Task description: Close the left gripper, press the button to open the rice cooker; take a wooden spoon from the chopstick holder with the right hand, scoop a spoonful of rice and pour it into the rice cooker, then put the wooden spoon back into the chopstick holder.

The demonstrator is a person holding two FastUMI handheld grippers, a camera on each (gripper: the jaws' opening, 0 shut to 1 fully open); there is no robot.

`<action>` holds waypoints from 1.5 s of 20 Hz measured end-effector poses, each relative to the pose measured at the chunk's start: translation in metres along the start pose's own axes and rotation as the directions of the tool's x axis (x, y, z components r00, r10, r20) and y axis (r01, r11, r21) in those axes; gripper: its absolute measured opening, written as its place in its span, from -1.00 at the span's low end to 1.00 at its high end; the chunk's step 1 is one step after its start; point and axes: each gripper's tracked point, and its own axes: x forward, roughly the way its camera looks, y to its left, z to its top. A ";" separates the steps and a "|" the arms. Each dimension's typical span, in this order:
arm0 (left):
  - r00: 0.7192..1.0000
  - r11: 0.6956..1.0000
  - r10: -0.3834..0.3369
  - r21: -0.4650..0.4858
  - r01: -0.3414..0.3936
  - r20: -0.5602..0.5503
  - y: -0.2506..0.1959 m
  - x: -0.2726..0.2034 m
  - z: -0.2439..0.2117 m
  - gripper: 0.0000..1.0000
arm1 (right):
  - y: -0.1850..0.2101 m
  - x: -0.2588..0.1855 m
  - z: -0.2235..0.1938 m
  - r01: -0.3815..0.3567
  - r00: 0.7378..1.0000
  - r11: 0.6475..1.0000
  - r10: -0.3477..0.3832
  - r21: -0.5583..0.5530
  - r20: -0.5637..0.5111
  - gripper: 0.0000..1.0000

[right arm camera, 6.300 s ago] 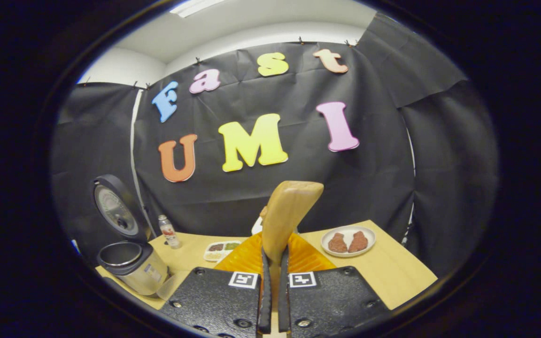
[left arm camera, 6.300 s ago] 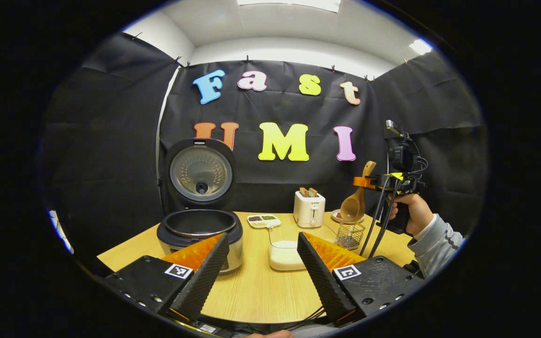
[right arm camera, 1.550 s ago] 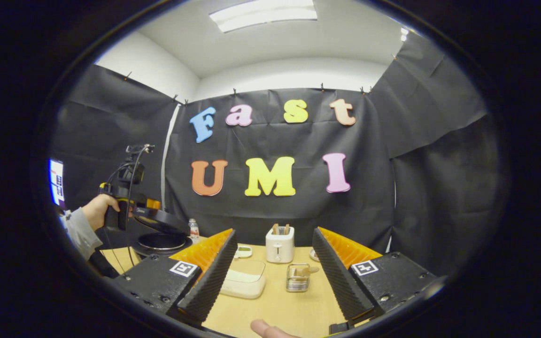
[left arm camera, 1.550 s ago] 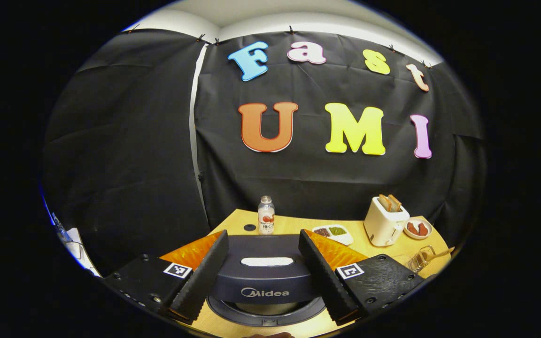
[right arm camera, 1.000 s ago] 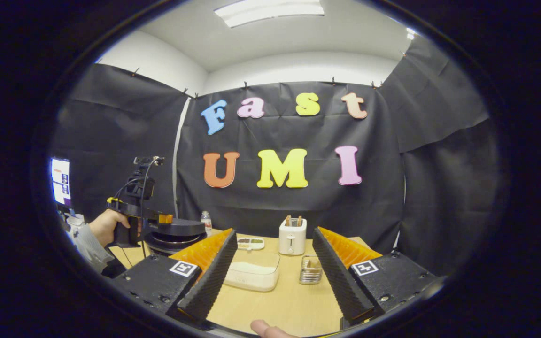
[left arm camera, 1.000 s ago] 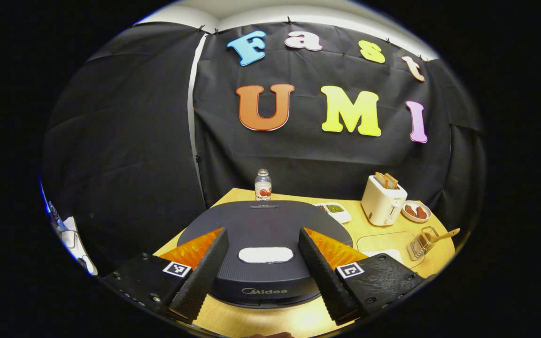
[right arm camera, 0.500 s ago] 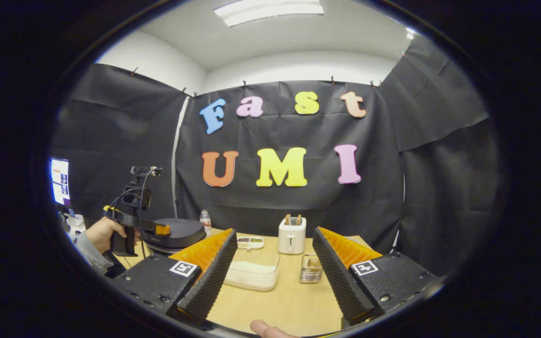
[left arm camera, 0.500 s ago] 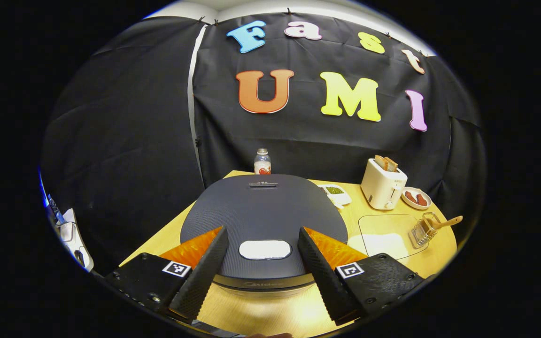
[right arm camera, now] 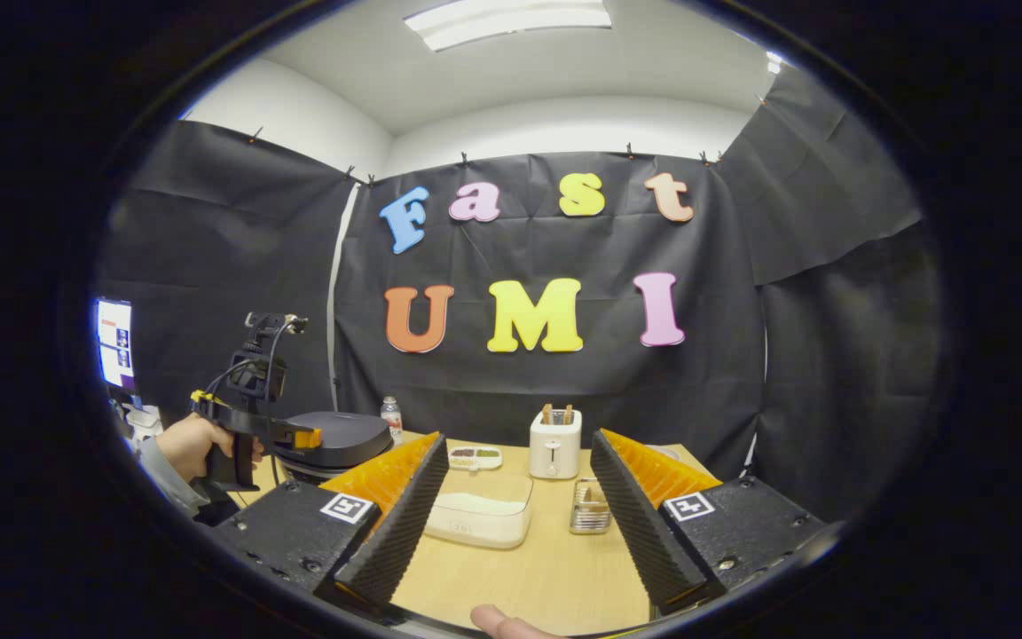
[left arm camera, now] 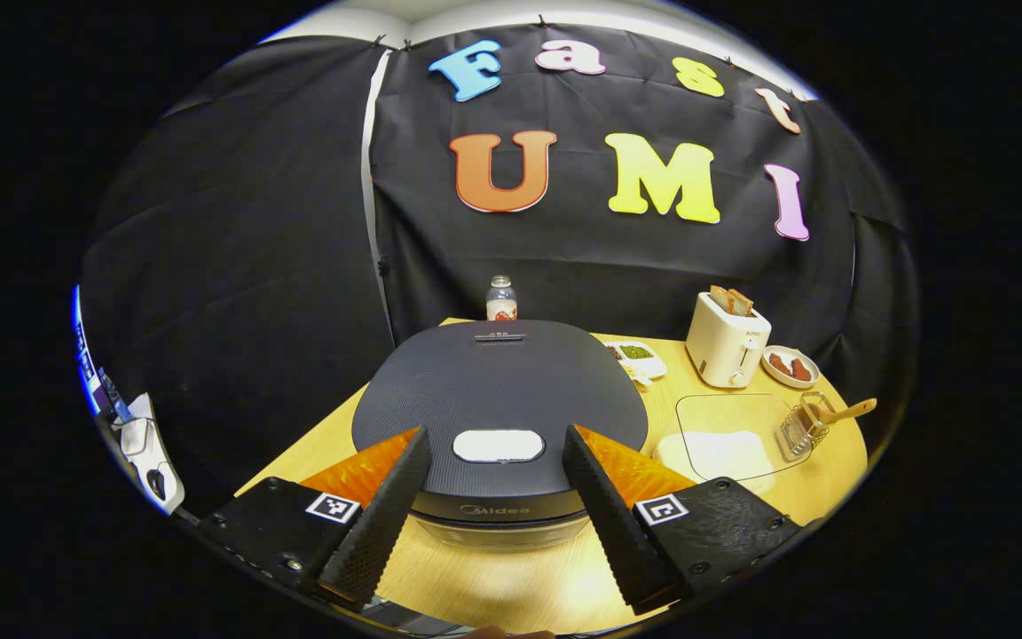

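Note:
The dark rice cooker [left arm camera: 502,382] stands with its lid down, its white button [left arm camera: 499,445] at the lid's front. My left gripper [left arm camera: 496,435] is open, its fingers on either side of the button just above the lid's front edge. The wooden spoon [left arm camera: 850,411] sits in the wire chopstick holder [left arm camera: 797,431], handle pointing right. A clear box of rice [left arm camera: 724,444] lies beside the cooker. My right gripper [right arm camera: 518,439] is open and empty above the table, with the rice box [right arm camera: 483,516] and holder [right arm camera: 588,516] beyond it. A hand [right arm camera: 192,444] holds the left gripper [right arm camera: 311,437] at the cooker [right arm camera: 347,437].
Along the back wall stand a small bottle [left arm camera: 501,302], a divided dish [left arm camera: 635,353], a white toaster [left arm camera: 727,342] with bread and a plate of meat [left arm camera: 790,366]. The wooden table [right arm camera: 529,577] ends close behind my right gripper.
The cooker's lid has come down and now lies shut. The left gripper has drawn back slightly, still open. The spoon, held by the right gripper 6.3 s ago, is back in the holder.

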 end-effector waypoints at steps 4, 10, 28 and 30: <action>0.996 1.000 0.002 -0.009 -0.001 0.089 0.000 0.003 -0.002 0.96 | 0.000 0.003 -0.005 0.003 1.000 1.000 -0.003 -0.003 -0.010 1.00; 0.984 1.000 0.010 -0.029 -0.005 0.178 0.001 0.006 -0.007 0.96 | -0.004 0.007 -0.011 0.019 0.999 1.000 -0.020 -0.011 -0.032 0.97; 0.965 0.996 -0.087 0.015 0.086 0.246 -0.033 -0.059 0.015 0.93 | -0.035 0.009 0.012 0.114 0.993 0.993 -0.114 -0.009 0.008 1.00; 0.956 0.995 -0.102 0.031 0.097 0.274 -0.037 -0.076 0.025 0.92 | -0.043 0.009 0.009 0.135 0.991 0.991 -0.135 -0.001 0.003 0.97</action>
